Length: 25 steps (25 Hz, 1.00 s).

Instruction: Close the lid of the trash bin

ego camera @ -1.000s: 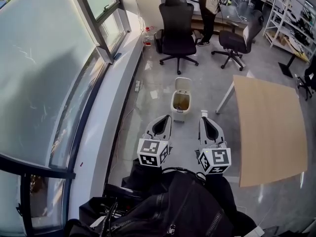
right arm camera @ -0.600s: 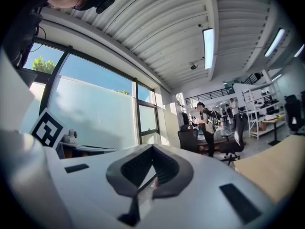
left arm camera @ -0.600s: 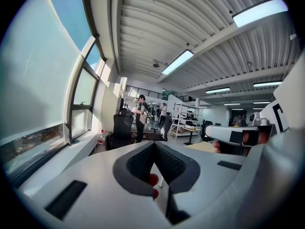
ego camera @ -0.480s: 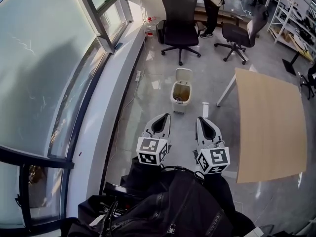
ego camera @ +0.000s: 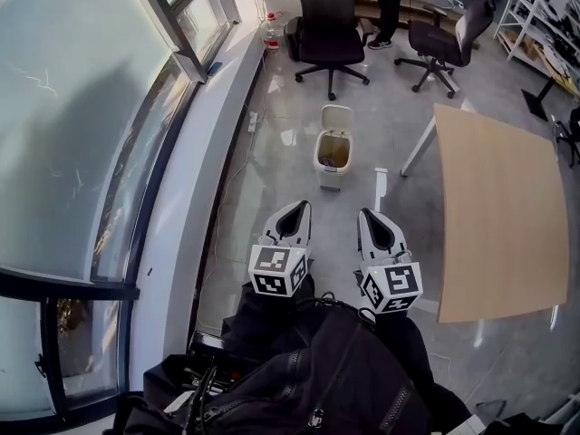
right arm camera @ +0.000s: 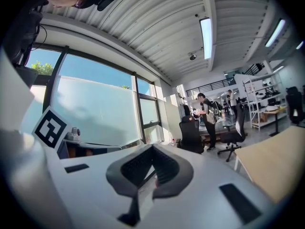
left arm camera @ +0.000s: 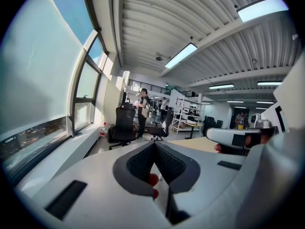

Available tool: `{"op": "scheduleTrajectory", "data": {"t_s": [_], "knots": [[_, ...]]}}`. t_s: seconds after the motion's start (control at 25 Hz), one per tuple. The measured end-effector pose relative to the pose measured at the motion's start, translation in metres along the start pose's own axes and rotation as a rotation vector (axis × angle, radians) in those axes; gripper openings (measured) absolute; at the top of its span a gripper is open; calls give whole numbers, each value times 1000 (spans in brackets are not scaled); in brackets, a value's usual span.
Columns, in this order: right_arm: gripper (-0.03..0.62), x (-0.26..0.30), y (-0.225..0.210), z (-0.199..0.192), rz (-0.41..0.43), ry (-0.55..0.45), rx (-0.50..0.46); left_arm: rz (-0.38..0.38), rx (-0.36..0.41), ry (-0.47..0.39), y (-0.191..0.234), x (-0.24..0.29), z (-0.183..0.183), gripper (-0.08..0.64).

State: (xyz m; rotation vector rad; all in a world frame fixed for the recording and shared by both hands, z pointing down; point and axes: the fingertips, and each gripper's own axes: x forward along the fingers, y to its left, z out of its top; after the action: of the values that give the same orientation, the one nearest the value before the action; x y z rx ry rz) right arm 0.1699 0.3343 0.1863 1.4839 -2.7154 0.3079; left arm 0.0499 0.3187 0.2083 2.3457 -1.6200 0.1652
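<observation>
The left hand-held gripper [ego camera: 294, 210] and the right hand-held gripper [ego camera: 369, 217] hang side by side, both pointed toward the bin [ego camera: 332, 159], each with its jaws pressed together and nothing between them; that suits a job likely to need a push on the lid [ego camera: 336, 116], not a grasp; the bin stands on the floor [ego camera: 290, 166] well ahead of both, its lid tipped up and back, its inside showing, so the task looks not yet begun and an approach comes first; the bin sits between the window [ego camera: 82, 98] wall and the corner of a pale wooden table [ego camera: 503, 198], near one table leg; the grey floor is glossy and throws back light; beyond stand a black chair [ego camera: 328, 21], shelving [ego camera: 530, 12] and a person [right arm camera: 208, 111] by a desk.
</observation>
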Motion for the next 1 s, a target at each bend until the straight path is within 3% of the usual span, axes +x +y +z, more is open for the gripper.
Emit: {"op": "scheduleTrajectory", "data": {"t_s": [0.44,1.0], "knots": [[3,61,-16,-4,-11,7,-1,-36,-3,4,35,57,9,-5],[3,219,-61,10,-50,57,9,-75,-27,74,132,184,35,-5]]}}
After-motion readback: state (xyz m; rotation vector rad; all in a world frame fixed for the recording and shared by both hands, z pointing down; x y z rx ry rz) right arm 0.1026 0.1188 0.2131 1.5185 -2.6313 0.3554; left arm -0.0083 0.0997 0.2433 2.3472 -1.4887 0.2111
